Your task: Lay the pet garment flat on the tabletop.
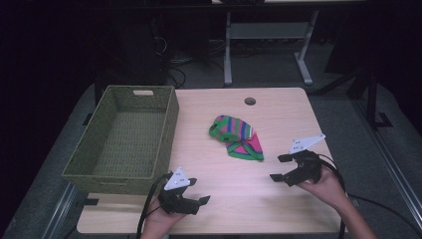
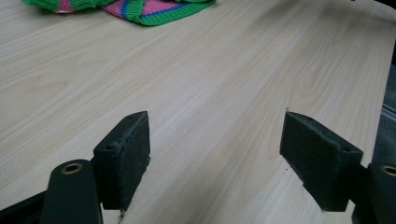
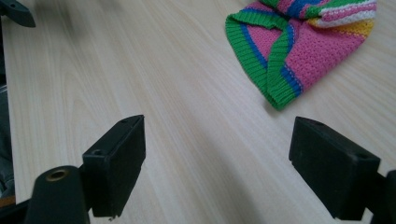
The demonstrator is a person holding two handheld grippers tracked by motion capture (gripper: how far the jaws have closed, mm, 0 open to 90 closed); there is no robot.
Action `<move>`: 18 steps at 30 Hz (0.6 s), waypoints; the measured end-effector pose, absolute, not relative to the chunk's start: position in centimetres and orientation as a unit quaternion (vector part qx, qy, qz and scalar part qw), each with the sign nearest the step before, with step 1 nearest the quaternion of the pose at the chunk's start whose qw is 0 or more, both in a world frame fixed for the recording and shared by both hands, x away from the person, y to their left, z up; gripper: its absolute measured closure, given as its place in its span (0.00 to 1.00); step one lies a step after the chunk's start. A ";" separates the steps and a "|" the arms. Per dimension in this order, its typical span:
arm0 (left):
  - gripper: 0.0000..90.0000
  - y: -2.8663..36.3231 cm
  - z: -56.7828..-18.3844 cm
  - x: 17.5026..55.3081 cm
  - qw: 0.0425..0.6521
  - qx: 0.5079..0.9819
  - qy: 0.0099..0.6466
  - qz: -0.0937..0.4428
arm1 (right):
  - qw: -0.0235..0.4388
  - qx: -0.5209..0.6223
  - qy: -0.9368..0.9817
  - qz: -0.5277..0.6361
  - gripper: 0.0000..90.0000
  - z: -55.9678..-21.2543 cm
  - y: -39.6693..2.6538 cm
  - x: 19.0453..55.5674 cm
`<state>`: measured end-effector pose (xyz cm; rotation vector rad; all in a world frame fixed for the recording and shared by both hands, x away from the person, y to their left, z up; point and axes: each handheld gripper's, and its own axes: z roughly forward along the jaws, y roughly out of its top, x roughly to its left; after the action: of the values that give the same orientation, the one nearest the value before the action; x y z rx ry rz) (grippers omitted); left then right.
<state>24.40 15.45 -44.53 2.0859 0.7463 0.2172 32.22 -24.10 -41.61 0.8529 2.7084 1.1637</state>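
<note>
Both grippers, left gripper and right gripper, gape empty; the soft, light knitted cloth looks best pinched at its ribbed green hem.

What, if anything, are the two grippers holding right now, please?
Nothing: the left gripper and right gripper have open, empty jaws, apart from the striped knitted cloth.

A striped knit garment lies mid-table between the woven basket and right claw.
</note>
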 end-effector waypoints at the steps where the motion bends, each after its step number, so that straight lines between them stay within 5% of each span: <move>1: 0.27 15.5 -44.5 24.4 0.442 0.840 0.302 0.087 | 0.039 0.275 0.883 0.379 0.20 -41.4 -24.0 32.4; 18: 0.27 15.5 -44.4 24.4 0.444 0.841 0.298 0.089 | 0.039 0.268 0.887 0.375 0.20 -38.3 -21.7 36.5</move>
<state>24.41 15.51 -44.42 2.0841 0.7381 0.2197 36.54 -21.73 -38.31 0.8208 2.7190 1.1509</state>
